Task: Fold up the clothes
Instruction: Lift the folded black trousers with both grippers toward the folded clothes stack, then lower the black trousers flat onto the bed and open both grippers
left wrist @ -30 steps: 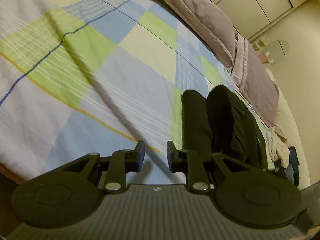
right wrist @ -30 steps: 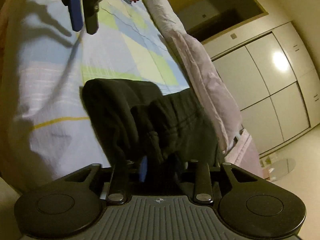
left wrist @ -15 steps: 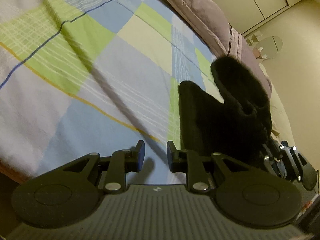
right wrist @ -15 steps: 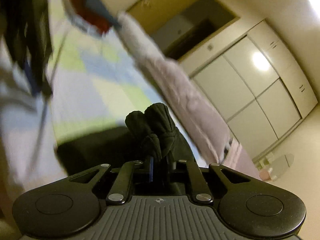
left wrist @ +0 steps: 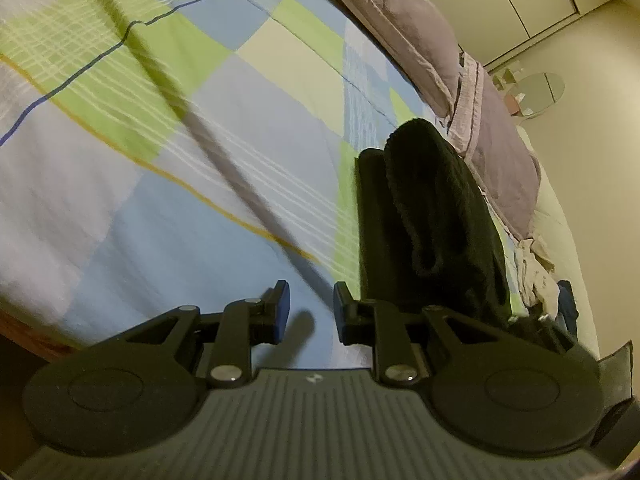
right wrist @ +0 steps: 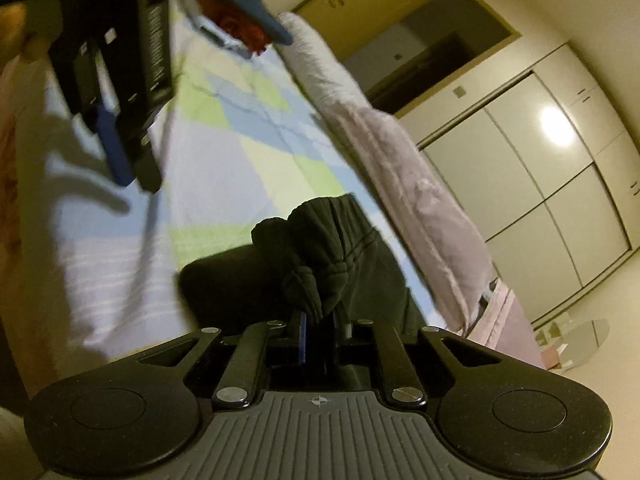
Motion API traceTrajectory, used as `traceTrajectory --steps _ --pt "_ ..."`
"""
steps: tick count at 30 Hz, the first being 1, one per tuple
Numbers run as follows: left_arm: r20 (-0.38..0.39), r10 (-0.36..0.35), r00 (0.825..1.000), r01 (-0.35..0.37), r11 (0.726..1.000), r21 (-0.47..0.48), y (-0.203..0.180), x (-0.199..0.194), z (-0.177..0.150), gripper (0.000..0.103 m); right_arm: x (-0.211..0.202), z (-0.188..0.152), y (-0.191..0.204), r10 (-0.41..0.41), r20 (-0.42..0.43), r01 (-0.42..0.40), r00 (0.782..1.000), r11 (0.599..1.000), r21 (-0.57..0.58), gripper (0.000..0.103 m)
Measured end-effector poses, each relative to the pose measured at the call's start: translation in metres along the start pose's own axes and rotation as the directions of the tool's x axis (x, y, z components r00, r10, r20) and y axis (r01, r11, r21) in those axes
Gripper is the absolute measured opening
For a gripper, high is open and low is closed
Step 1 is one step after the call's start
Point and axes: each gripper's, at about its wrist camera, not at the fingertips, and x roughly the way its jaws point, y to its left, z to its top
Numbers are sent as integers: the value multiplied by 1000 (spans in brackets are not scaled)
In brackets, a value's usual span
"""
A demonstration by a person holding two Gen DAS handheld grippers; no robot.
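Both wrist views — low, close — share the bed.

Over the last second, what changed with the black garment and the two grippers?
The right gripper closed on a bunched edge of the black garment and lifted it off the bed; it is now coming back down, folded over the rest. The left gripper stayed open and empty over the checked bedspread.

Plaid bedsheet, purple duvet, wardrobe

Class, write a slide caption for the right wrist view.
Right gripper pinches black garment above checked bedsheet; open left gripper hovers nearby.
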Motion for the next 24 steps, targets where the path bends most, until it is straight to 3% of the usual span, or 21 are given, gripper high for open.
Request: traceTrajectory --steps 5,6,7,10,12,14,15,17,18,20,22,23,24 --pt "1 14 1000 -14 1000 11 -4 -1 -2 18 -24 -17 18 10 -16 -11 1000 1000 -12 11" --pt "0 17 1000 -17 1000 14 -5 -1 -2 18 -28 -22 24 15 -25 -16 1000 1000 -26 13" --pt "-2 19 1000 -19 1000 16 -7 -1 -3 18 -34 -28 31 15 -30 -16 999 998 -55 21" --pt "5 14 1000 -14 999 31 -12 -7 -3 18 -39 -32 41 -14 -35 10 999 995 -102 23" --pt "12 9 1000 -10 999 43 -16 -11 -3 18 -44 -30 27 25 -36 -25 999 1000 -12 35" --pt "18 5 1000 -6 998 55 -20 -16 -3 18 -55 -33 2 58 -6 -56 998 985 165 37" --pt "24 -4 1000 2 998 69 -25 -19 -3 18 -61 -37 -15 81 10 -81 997 958 274 37" --pt "47 -42 998 36 992 122 -40 -25 1 18 -68 -52 -50 117 25 -113 993 845 523 37" --pt "58 -62 996 53 988 148 -48 -29 3 18 -68 -63 -69 129 23 -113 991 750 652 37" --pt "78 -103 992 84 972 221 -69 -31 8 18 -71 -92 -104 132 18 -83 991 506 858 37" --pt "102 -130 986 94 949 301 -92 -28 12 18 -78 -116 -127 114 24 -57 993 298 953 37" --pt "113 -144 983 98 935 341 -104 -26 15 18 -78 -126 -136 107 22 -46 994 228 973 37" --pt "118 -151 982 96 921 377 -115 -22 17 18 -76 -131 -143 103 9 -28 995 189 982 37"
